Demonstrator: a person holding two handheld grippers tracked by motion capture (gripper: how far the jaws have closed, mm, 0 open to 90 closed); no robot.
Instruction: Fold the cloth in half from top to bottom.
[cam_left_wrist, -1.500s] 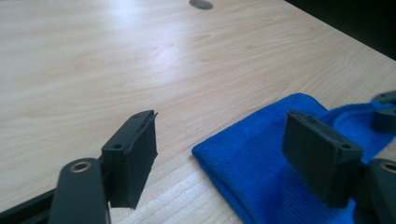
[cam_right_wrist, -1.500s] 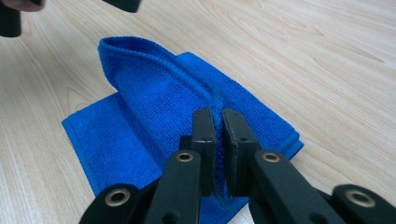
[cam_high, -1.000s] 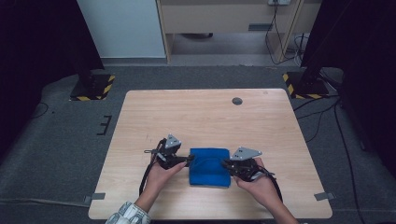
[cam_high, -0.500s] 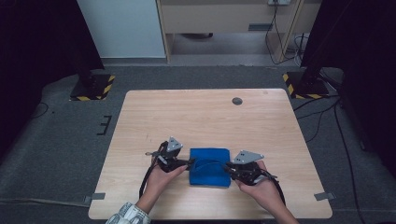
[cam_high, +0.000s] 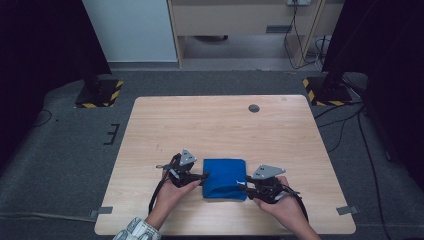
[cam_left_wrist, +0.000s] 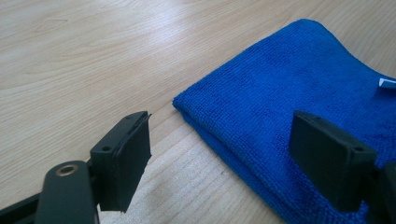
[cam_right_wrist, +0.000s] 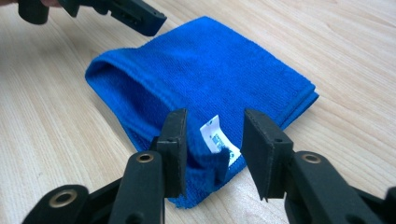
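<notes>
A folded blue cloth (cam_high: 225, 177) lies flat on the wooden table (cam_high: 225, 120), near its front edge. My left gripper (cam_high: 204, 176) is open at the cloth's left edge. In the left gripper view, its jaws (cam_left_wrist: 224, 140) straddle the cloth (cam_left_wrist: 289, 93) fold without touching it. My right gripper (cam_high: 245, 186) is at the near right corner. Its jaws (cam_right_wrist: 212, 144) have just been opening. The cloth (cam_right_wrist: 201, 74) corner with a white label (cam_right_wrist: 212, 135) sits loosely between them, and the right pad is clear of it.
A small dark round hole (cam_high: 254, 108) sits in the tabletop at the back right. Grey carpet surrounds the table, with black stands on yellow-striped bases (cam_high: 100, 95) at both back corners. My left gripper (cam_right_wrist: 135, 16) shows at the top of the right gripper view.
The right gripper has slipped slightly toward the table's near edge. The cloth and the left gripper stay where they were.
</notes>
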